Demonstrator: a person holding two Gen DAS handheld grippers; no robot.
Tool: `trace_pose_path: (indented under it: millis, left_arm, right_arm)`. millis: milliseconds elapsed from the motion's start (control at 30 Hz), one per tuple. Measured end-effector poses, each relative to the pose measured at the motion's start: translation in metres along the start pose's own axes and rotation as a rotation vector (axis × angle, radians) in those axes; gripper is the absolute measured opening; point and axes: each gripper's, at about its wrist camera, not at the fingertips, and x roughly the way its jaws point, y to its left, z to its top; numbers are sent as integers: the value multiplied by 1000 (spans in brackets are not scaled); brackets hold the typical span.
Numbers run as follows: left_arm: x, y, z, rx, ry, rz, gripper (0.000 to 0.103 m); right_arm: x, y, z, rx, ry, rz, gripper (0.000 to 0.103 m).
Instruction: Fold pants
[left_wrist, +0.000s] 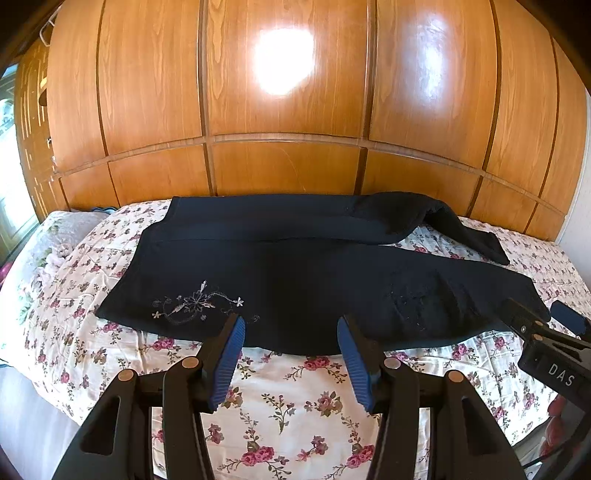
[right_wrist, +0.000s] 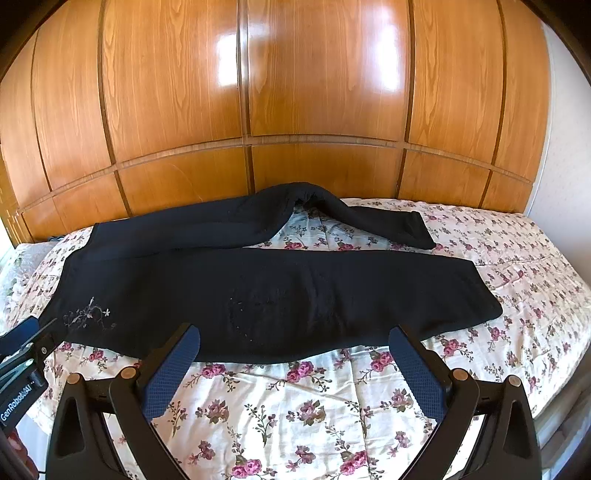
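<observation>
Dark pants (left_wrist: 295, 280) spread lengthwise across flowered bedspread (left_wrist: 295, 406), far leg bent back. Left gripper (left_wrist: 291, 325) and right gripper (right_wrist: 294, 334) poised just short of near edge, jaws apart, gripping nothing.

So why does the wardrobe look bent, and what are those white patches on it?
Left wrist view: the fisheye lens bows the wardrobe, and one white patch is glare on the glossy wood. Right wrist view: the same bowing, with two glare patches. The pants stay sharp but very dark.
</observation>
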Motion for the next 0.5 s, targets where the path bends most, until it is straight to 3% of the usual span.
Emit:
trace_pose_path:
  millis: [500]
  left_arm:
    - [1, 2, 0, -4, 5, 3, 53]
  right_arm:
    - [3, 1, 0, 0, 13, 0, 103]
